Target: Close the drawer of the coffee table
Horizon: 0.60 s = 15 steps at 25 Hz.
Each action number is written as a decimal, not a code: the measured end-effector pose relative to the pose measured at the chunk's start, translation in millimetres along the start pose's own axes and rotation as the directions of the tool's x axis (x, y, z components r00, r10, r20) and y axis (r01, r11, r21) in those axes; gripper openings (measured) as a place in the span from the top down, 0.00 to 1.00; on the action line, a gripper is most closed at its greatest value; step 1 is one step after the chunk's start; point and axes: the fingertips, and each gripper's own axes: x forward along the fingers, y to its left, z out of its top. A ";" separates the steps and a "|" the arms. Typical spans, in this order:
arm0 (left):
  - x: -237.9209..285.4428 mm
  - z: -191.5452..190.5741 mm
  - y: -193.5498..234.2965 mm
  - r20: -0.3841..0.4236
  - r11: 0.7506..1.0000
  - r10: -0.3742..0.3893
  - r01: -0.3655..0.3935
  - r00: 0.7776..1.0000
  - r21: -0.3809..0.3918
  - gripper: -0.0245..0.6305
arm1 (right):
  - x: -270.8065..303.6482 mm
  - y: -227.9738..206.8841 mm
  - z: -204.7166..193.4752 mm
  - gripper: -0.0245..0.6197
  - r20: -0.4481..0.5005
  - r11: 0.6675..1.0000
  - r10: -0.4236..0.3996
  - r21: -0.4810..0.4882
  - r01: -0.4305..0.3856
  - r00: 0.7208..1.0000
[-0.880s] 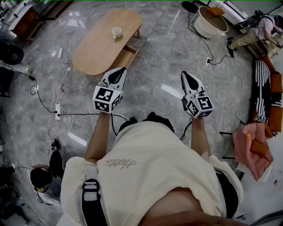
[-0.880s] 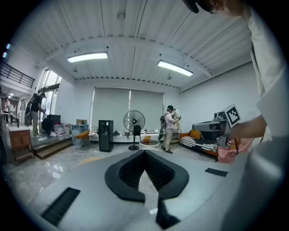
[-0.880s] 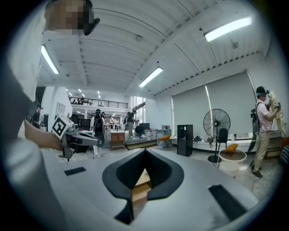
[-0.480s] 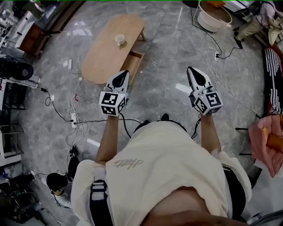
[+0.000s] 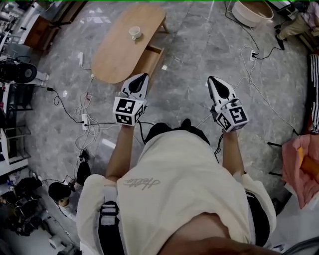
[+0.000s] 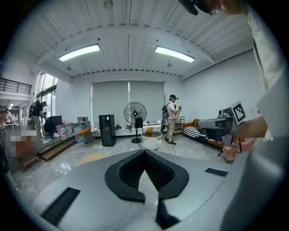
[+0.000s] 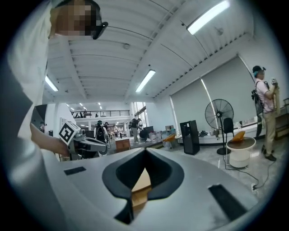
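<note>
The oval wooden coffee table (image 5: 117, 52) stands on the grey floor at the top of the head view, with a white cup (image 5: 133, 33) on it. Its drawer (image 5: 150, 58) is pulled out on the side facing me. My left gripper (image 5: 144, 75) is held in the air just short of the drawer, shut and empty. My right gripper (image 5: 211, 78) hovers over bare floor further right, shut and holding nothing. In the right gripper view a strip of the wooden table (image 7: 141, 182) shows below the closed tips (image 7: 145, 150). The left gripper view looks across the room over its closed tips (image 6: 144, 152).
Cables and a power strip (image 5: 84, 120) lie on the floor left of me. A white round tub (image 5: 251, 10) stands at the top right, pink cloth (image 5: 299, 169) at the right edge, dark racks (image 5: 12, 104) at the left. A person (image 6: 171, 118) and a fan (image 6: 135, 113) stand far off.
The head view has swung a little, so the table now sits slightly higher and further right. Both grippers stay shut and side by side. The drawer is still pulled out.
</note>
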 end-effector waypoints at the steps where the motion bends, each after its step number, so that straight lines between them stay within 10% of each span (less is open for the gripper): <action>1: 5.0 -1.5 -1.7 -0.006 1.000 0.001 -0.001 1.000 -0.014 0.96 | 2.2 -6.2 -4.0 0.97 -0.006 1.000 0.000 0.008 0.001 1.000; 15: 115.4 -10.8 41.0 0.000 0.998 -0.061 0.061 0.998 -0.032 0.96 | 98.6 -92.2 -22.1 0.97 -0.076 1.000 0.004 0.000 -0.004 0.997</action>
